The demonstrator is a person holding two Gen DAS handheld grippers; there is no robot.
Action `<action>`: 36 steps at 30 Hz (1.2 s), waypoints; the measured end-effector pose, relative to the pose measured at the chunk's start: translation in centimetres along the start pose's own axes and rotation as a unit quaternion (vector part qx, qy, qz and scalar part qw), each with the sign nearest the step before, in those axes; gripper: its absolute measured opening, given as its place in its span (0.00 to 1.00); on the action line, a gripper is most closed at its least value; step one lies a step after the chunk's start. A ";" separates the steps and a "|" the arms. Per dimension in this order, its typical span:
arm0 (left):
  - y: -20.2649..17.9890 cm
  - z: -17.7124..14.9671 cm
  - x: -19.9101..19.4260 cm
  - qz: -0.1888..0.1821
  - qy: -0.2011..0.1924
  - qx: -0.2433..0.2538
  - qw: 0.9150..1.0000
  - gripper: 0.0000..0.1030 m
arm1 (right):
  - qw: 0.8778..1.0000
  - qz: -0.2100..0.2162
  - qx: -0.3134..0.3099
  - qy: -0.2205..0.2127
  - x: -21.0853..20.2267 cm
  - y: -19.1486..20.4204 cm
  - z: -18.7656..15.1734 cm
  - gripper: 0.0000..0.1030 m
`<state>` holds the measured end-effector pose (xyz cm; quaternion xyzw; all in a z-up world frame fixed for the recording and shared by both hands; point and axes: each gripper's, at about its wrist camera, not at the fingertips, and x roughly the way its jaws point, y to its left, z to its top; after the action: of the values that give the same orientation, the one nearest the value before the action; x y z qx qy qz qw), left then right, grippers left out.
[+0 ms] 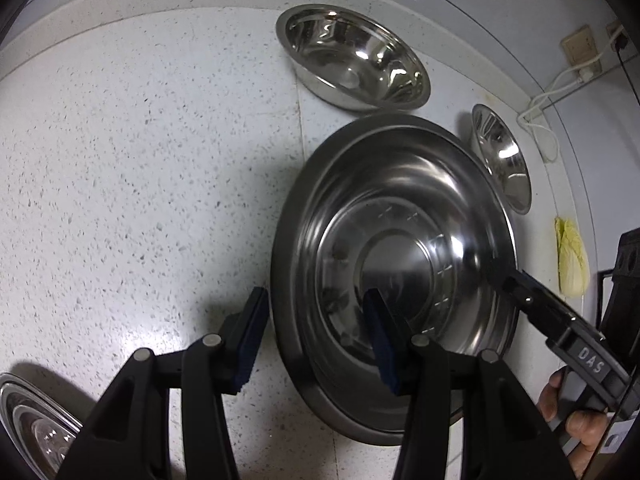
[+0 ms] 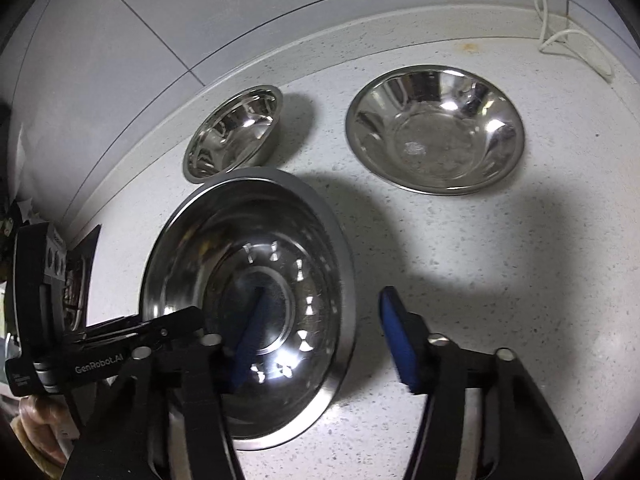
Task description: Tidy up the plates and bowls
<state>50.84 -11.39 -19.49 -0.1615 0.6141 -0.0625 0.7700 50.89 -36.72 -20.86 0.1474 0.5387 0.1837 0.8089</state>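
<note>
A large steel bowl (image 1: 394,272) (image 2: 248,300) lies on the speckled white counter (image 1: 140,160). My left gripper (image 1: 316,296) straddles its left rim, one blue pad (image 1: 252,340) outside and the other inside the bowl, neither pressing on the metal, so it stands open. My right gripper (image 2: 325,292) straddles the opposite rim the same way, with one pad (image 2: 252,340) inside and the other out over the counter, open with a gap to the rim. Each gripper shows in the other's view: the right gripper (image 1: 504,276) and the left gripper (image 2: 192,316).
A medium steel bowl (image 1: 352,58) (image 2: 436,128) and a small one (image 1: 502,156) (image 2: 234,134) stand behind, near the wall. Another steel dish (image 1: 32,420) sits at the lower left. A cabbage (image 1: 572,256), a black rack (image 1: 624,280) and white cables (image 2: 576,40) lie beyond.
</note>
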 end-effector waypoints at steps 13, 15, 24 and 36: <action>0.6 -0.3 -1.6 -0.028 -0.022 -0.036 0.999 0.17 | 0.999 -0.030 -0.014 -0.012 -0.4 0.5 0.2 0.13; -0.3 -0.9 -2.9 -0.034 -0.030 -0.027 0.999 0.17 | 0.999 -0.025 -0.006 -0.022 -1.5 0.4 0.0 0.12; -4.9 -7.4 -9.7 -0.060 -0.083 0.045 0.994 0.17 | 0.994 -0.031 -0.005 -0.106 -10.4 0.6 -6.2 0.12; -6.0 -18.0 -7.2 -0.052 -0.058 0.120 0.990 0.17 | 0.992 -0.057 -0.002 -0.112 -12.6 -0.8 -17.1 0.12</action>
<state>32.34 -18.01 -14.37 -0.1029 0.5474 -0.1666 0.8137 30.72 -42.47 -17.35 0.1345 0.4517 0.1210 0.8737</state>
